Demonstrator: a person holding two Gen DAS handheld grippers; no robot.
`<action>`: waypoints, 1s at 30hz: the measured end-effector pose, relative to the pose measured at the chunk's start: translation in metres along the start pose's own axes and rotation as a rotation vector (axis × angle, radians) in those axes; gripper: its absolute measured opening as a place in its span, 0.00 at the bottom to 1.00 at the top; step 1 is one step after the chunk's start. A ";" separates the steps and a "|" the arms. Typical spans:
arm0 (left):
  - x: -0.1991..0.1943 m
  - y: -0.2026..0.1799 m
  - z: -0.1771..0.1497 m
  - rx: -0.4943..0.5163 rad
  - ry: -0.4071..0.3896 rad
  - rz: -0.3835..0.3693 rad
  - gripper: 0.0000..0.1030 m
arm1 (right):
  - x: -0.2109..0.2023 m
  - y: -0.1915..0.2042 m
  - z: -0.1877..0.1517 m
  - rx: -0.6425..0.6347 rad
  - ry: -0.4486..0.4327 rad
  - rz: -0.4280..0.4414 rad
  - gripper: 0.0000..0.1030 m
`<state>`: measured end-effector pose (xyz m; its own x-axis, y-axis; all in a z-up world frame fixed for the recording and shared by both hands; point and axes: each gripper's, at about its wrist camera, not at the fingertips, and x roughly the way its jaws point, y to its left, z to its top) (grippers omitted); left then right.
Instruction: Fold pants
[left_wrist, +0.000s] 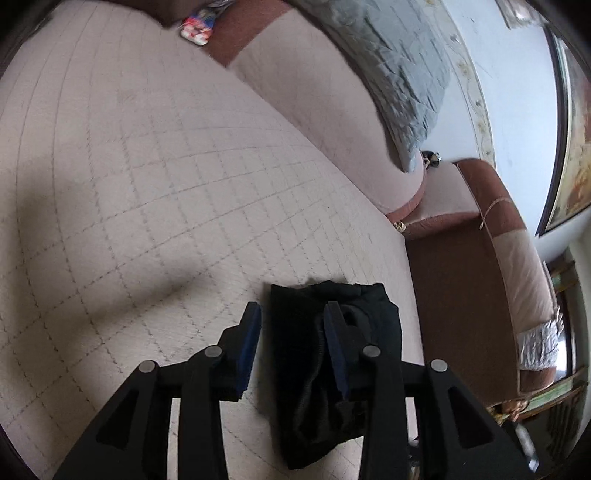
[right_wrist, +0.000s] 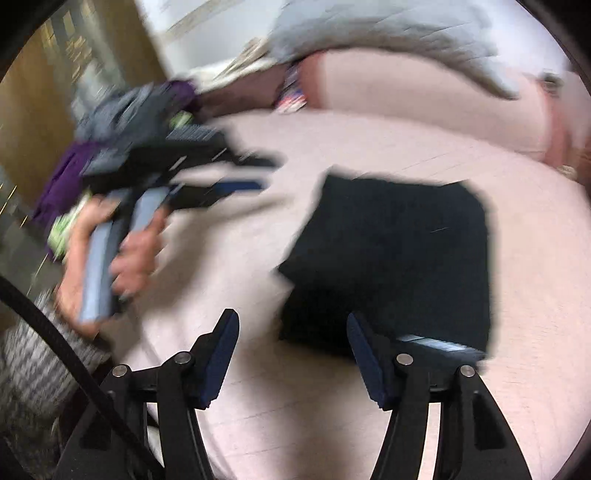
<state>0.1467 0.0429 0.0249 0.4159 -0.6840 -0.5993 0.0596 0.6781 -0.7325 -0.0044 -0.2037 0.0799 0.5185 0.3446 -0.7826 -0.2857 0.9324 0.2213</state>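
The black pants (right_wrist: 399, 251) lie folded into a compact rectangle on the pale quilted sofa cover (left_wrist: 147, 166). In the left wrist view they appear as a dark bundle (left_wrist: 303, 369) low in the frame. My left gripper (left_wrist: 293, 314) hovers over their edge with its jaws apart. A strip of cover shows between its left pad (left_wrist: 251, 339) and the cloth, so nothing is gripped. In the blurred right wrist view a hand (right_wrist: 129, 254) holds that left gripper (right_wrist: 258, 173) just left of the pants. My right gripper (right_wrist: 291, 328) stands open in front of the pants' near edge, holding nothing.
Pink back cushions (left_wrist: 314, 92) with a grey blanket (left_wrist: 406, 74) draped over them run along the far side. A brown armrest (left_wrist: 461, 277) bounds the seat on the right. A colourful packet (left_wrist: 197, 26) lies at the back. Purple cloth (right_wrist: 70, 177) and a black cable (right_wrist: 55, 332) are at the left.
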 end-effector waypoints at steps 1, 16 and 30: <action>0.001 -0.006 -0.001 0.010 0.008 -0.011 0.32 | -0.005 -0.006 0.002 0.025 -0.024 -0.032 0.49; 0.085 -0.032 0.007 0.197 0.123 0.332 0.49 | 0.073 0.003 -0.001 -0.004 0.124 0.010 0.41; 0.010 -0.037 -0.018 0.147 0.025 0.206 0.48 | 0.002 -0.046 -0.001 0.099 0.027 -0.003 0.45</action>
<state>0.1321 0.0060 0.0397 0.4109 -0.5327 -0.7399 0.1081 0.8343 -0.5406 0.0089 -0.2462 0.0679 0.4968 0.3404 -0.7983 -0.2022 0.9400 0.2749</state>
